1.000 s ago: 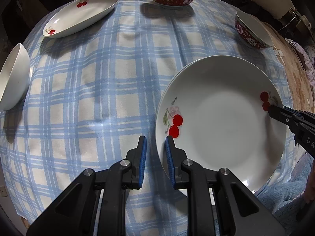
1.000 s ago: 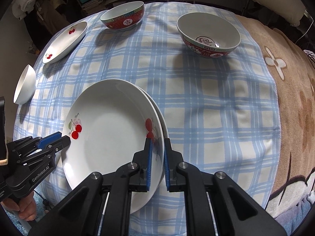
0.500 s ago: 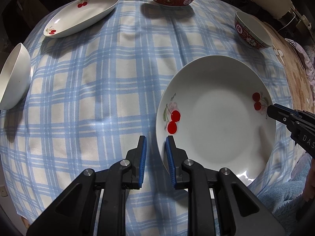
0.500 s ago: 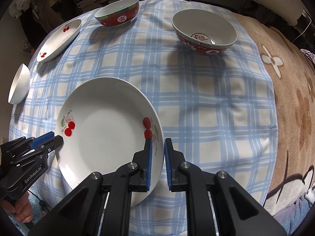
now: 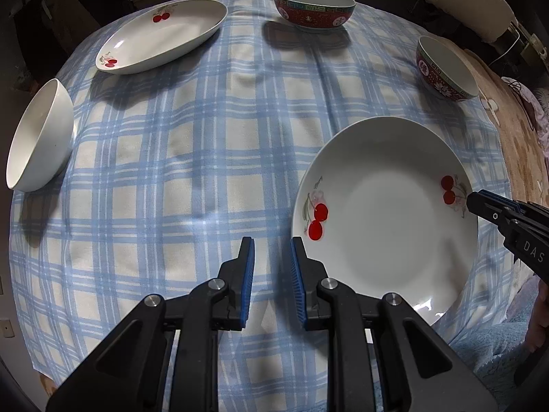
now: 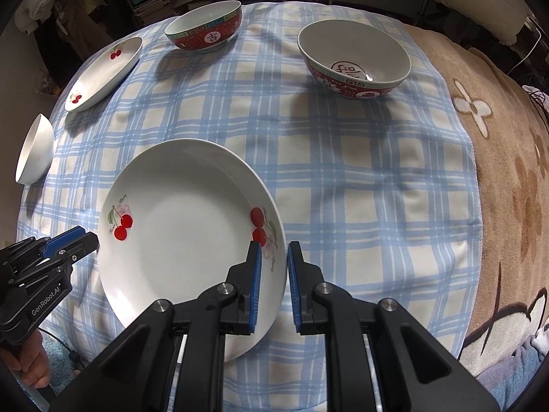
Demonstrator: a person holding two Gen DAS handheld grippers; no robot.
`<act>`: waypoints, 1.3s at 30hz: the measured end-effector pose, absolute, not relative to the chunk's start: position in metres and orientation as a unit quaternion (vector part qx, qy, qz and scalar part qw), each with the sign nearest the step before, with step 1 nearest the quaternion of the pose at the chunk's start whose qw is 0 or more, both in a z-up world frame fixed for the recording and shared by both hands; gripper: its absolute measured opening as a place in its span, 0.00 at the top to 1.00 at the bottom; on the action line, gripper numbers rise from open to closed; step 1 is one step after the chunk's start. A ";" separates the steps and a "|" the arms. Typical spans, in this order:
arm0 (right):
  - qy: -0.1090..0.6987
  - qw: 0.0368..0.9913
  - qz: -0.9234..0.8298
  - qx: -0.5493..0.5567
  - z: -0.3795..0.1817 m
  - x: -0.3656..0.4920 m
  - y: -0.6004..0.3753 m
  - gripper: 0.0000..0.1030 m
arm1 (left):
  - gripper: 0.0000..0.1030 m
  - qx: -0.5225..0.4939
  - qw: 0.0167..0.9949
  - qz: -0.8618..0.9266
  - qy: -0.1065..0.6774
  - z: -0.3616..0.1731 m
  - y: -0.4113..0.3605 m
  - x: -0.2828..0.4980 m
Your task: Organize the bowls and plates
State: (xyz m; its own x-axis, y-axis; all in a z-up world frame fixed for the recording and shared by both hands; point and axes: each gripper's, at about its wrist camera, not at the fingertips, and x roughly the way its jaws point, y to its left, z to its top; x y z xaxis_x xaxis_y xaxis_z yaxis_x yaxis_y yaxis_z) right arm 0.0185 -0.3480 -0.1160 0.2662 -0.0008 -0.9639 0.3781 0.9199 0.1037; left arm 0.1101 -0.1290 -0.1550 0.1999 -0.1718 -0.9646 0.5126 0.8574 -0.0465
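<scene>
A white round plate with red cherries (image 6: pixel 185 233) lies flat at the near side of the blue checked cloth (image 6: pixel 343 189). My right gripper (image 6: pixel 274 245) straddles its right rim. The pads stand slightly apart and do not press the rim. In the left wrist view the same plate (image 5: pixel 384 213) sits right of my left gripper (image 5: pixel 271 242). That gripper hovers over bare cloth, narrowly open with nothing between its pads. A second cherry plate (image 5: pixel 161 36), oval, rests far left.
A plain white bowl (image 5: pixel 39 140) sits at the cloth's left edge. Two red patterned bowls stand at the back: one centre (image 6: pixel 204 25), one right (image 6: pixel 353 58). A brown flowered blanket (image 6: pixel 507 171) borders the cloth on the right. A hand (image 6: pixel 32 367) holds the left gripper.
The cherry plate has come down level; the offset rim of another plate under it no longer shows. The right gripper's pads have parted a little from the rim. The left gripper has barely moved.
</scene>
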 end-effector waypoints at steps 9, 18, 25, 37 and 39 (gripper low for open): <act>0.562 0.806 -0.099 0.154 -0.096 0.026 -0.339 0.58 | 0.78 0.147 0.771 -0.194 0.588 -0.143 -0.113 0.117; 0.522 0.838 -0.054 0.148 -0.072 0.063 -0.317 0.14 | 0.38 0.164 0.784 -0.163 0.576 -0.121 -0.096 0.144; 0.517 0.847 -0.027 0.122 -0.060 0.106 -0.301 0.09 | 0.20 0.157 0.803 -0.138 0.559 -0.096 -0.079 0.195; 0.498 0.862 0.002 0.095 -0.045 0.204 -0.282 0.09 | 0.19 0.145 0.818 -0.094 0.549 -0.072 -0.054 0.303; 0.495 0.864 0.007 0.094 -0.044 0.222 -0.278 0.09 | 0.19 0.145 0.820 -0.088 0.547 -0.072 -0.053 0.322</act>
State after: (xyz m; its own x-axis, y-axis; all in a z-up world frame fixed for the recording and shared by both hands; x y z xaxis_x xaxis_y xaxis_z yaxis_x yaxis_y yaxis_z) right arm 0.2221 -0.2781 -0.0437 0.5096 0.1047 -0.8540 0.0812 0.9823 0.1689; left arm 0.3218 -0.0530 -0.0717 0.3870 0.0137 -0.9220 0.3027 0.9426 0.1410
